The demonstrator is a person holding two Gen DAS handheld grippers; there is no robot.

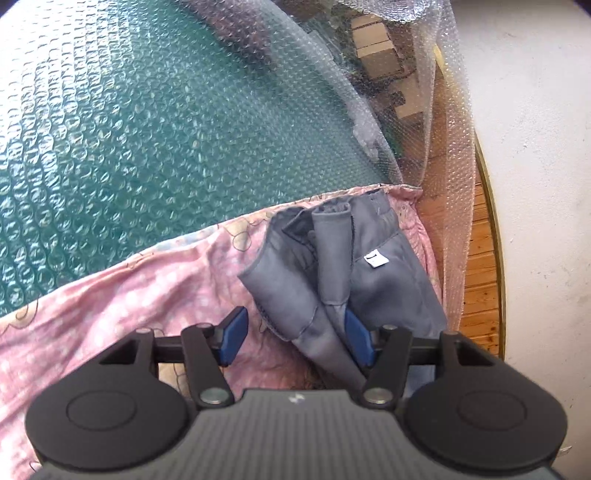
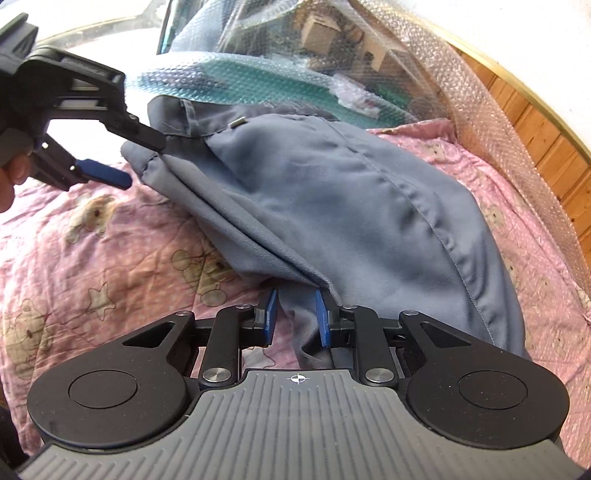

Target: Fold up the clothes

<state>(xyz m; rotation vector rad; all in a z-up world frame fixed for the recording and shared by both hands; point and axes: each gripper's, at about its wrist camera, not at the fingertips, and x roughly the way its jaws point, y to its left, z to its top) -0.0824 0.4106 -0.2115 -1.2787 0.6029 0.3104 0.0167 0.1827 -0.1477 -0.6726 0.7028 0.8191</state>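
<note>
A grey garment (image 1: 388, 291) lies crumpled on a pink quilt (image 1: 147, 295), a white label (image 1: 376, 259) showing on its inner side. My left gripper (image 1: 295, 338) is open wide; the cloth runs between its fingers and drapes over the right blue pad (image 1: 356, 339). In the right wrist view the grey garment (image 2: 351, 192) spreads across the pink quilt (image 2: 129, 258). My right gripper (image 2: 296, 319) is closed down on a thick fold at its near edge. At upper left the left gripper (image 2: 142, 162) touches the far corner with its upper finger, jaws apart, a hand behind it.
Bubble wrap over a green surface (image 1: 147, 110) covers the area beyond the quilt. More bubble wrap (image 2: 517, 155) hangs along the right edge, against wooden boards (image 1: 480, 258) and a white wall (image 1: 535, 147). Boxes and clutter (image 2: 332, 33) sit at the back.
</note>
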